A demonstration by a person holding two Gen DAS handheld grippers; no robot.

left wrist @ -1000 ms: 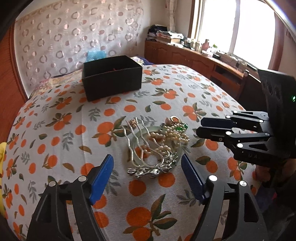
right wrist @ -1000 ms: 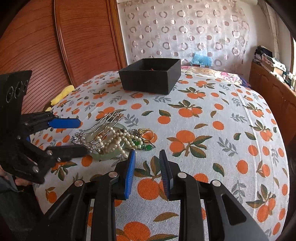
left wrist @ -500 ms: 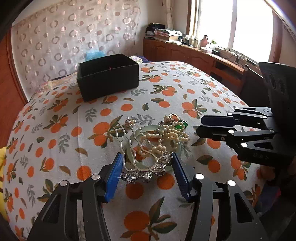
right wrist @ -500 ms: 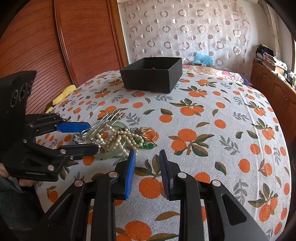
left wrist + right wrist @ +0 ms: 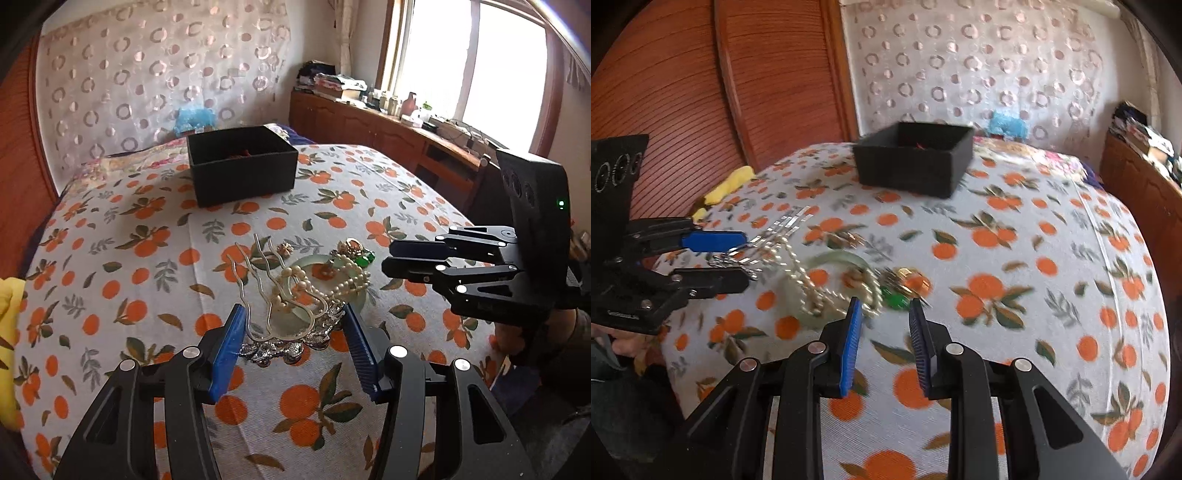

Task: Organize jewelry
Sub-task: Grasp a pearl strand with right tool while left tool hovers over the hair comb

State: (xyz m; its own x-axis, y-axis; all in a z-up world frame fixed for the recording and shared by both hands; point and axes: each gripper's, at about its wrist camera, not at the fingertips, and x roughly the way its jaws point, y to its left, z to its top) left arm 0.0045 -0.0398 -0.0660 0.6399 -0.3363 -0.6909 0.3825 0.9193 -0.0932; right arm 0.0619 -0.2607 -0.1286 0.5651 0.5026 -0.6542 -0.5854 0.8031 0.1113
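A silver hair comb point(image 5: 280, 332) with long wavy tines is held by its jewelled base in my left gripper point(image 5: 293, 314), which is shut on it. In the right wrist view the comb point(image 5: 783, 227) sticks out from the left gripper point(image 5: 745, 259). A pearl necklace point(image 5: 347, 284) drapes over the comb and a pale green bangle point(image 5: 314, 263). Gold and green-stone pieces point(image 5: 360, 254) lie beside them. My right gripper point(image 5: 884, 302) hovers open just short of the green stone point(image 5: 895, 300), gripping nothing. An open black box point(image 5: 242, 166) stands at the far side of the bed.
An orange-print cloth point(image 5: 129, 258) covers the bed. A small rose-gold flower piece point(image 5: 284, 248) lies near the comb's tines. A yellow cloth point(image 5: 727, 184) sits at the left edge by the wooden headboard point(image 5: 683, 92). Cluttered wooden cabinets point(image 5: 388, 125) run under the window.
The left jaws narrowed onto the comb's base, then the comb shifted with them and pulled the pearl strand along. The right gripper's gap is unchanged; its view has shifted slightly and is blurred.
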